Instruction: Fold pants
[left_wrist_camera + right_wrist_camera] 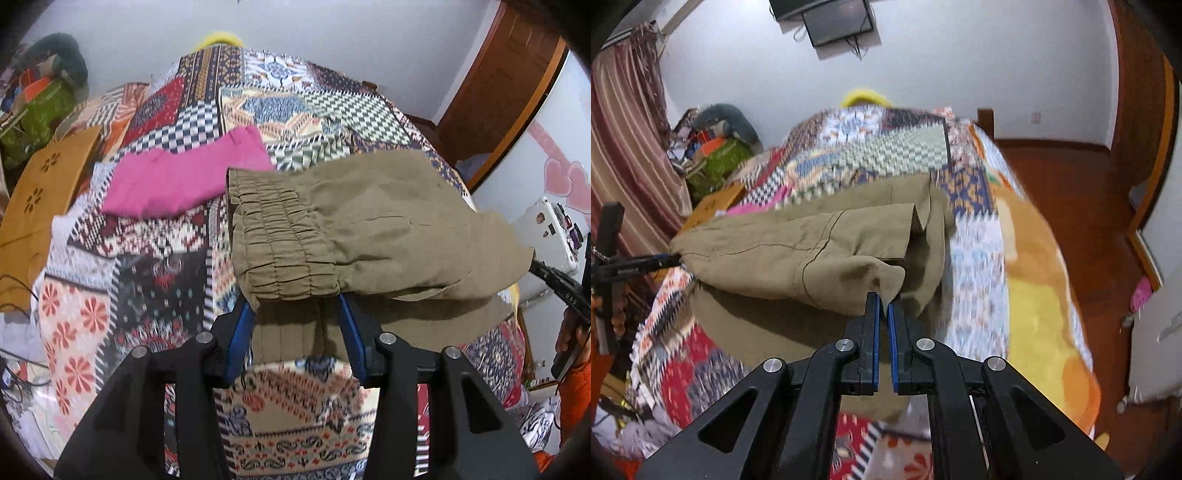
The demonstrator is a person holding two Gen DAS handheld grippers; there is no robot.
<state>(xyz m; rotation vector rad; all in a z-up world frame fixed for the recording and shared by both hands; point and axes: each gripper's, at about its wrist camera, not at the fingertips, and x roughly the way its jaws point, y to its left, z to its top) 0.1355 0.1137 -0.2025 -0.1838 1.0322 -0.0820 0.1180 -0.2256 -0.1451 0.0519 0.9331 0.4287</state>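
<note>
Left wrist: one khaki pants, one pink cloth.

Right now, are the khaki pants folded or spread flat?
Folded: the pants are doubled, their upper layer held above the lower by both grippers.

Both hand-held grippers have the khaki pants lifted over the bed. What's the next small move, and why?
Probably carry the raised half forward and lay it down. The left hand-held gripper holds the pants at the waistband, the right hand-held gripper pinches the far corner, and a lower layer already rests on the bedspread.
</note>
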